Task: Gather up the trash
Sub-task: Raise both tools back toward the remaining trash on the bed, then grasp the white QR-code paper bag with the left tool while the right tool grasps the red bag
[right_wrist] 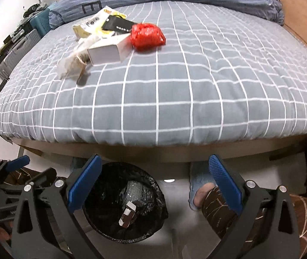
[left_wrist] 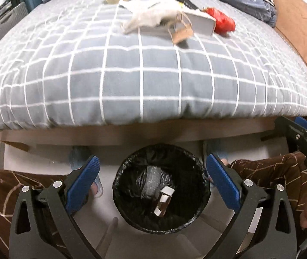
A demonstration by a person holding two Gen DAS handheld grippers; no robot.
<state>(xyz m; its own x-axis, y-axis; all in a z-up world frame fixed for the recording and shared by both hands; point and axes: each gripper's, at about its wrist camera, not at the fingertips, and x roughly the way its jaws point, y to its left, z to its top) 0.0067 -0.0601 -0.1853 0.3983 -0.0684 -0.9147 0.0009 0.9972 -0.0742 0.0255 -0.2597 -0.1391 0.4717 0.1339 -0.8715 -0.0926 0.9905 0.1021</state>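
Both claws, left claw (left_wrist: pixel 152 168) and right claw (right_wrist: pixel 155 168), spread empty; bin (left_wrist: pixel 160 187) contents blurred, hard to identify

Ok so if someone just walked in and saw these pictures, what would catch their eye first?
Probably the red bag, bright against the grey checked bed, lying at the right end of a trash pile with a white box beside it. Next, the black-lined bin on the floor at the bed's foot, with a small box already inside. Both grippers, left and right, hang open and empty above it.
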